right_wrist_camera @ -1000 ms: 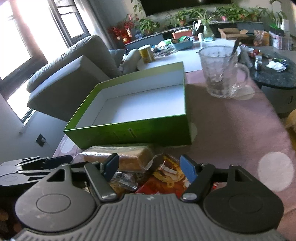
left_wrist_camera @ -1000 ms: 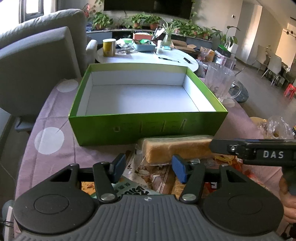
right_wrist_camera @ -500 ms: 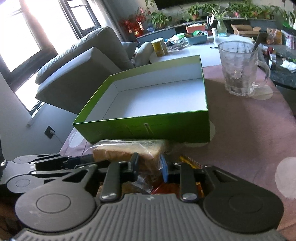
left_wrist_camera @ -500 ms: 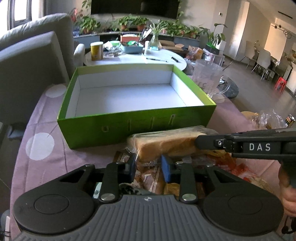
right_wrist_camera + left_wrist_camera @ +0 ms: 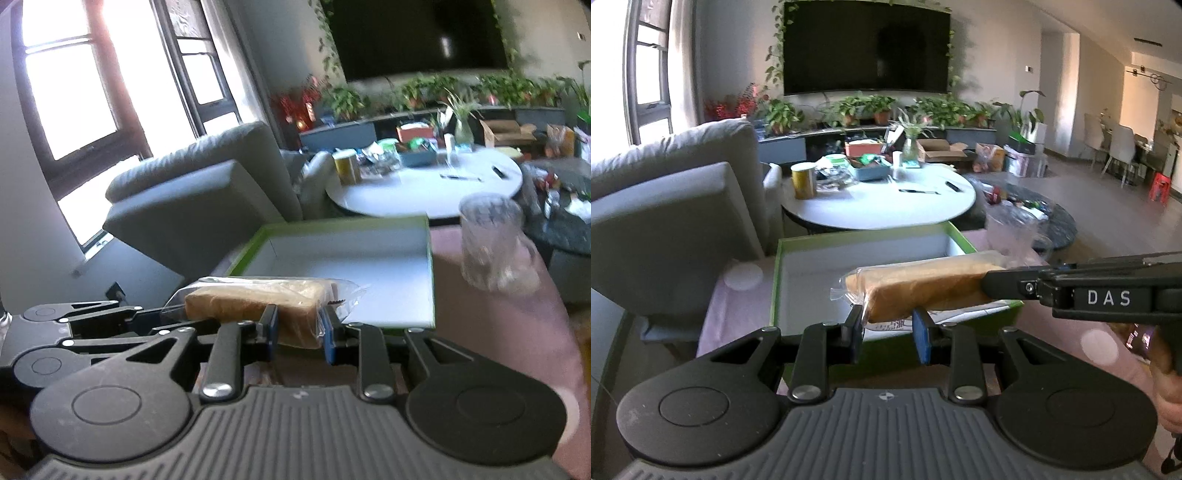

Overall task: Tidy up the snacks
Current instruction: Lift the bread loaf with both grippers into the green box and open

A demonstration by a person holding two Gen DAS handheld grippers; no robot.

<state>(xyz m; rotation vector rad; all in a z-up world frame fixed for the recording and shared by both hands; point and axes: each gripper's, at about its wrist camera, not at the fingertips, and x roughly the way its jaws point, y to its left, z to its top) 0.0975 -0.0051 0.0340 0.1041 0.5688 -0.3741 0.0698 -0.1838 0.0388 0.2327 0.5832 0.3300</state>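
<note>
The box (image 5: 820, 273) is the goal: green walls, white floor, open top, lying far of both tongs on the pink cloth (image 5: 480, 332), with a glass mug (image 5: 491, 247) just beside its right wall. To finish the carry well, I would keep both ends of the loaf (image 5: 916, 288) level, bring it over the near wall with room to spare, and lower it flat onto the white floor before either pair lets go; releasing one end first would likely let the soft bag sag and swing. The loaf, in a clear wrapper, hangs in the air above the box's near edge, lying crosswise from left to right. The left tongs (image 5: 888, 334) pinch it at its left end, with the loaf just above and beyond the blue pads. The right tongs (image 5: 298, 334) pinch its right end, and the wrapper's loose tail sticks out past them to the right, though blur makes the exact contact hard to read.
</note>
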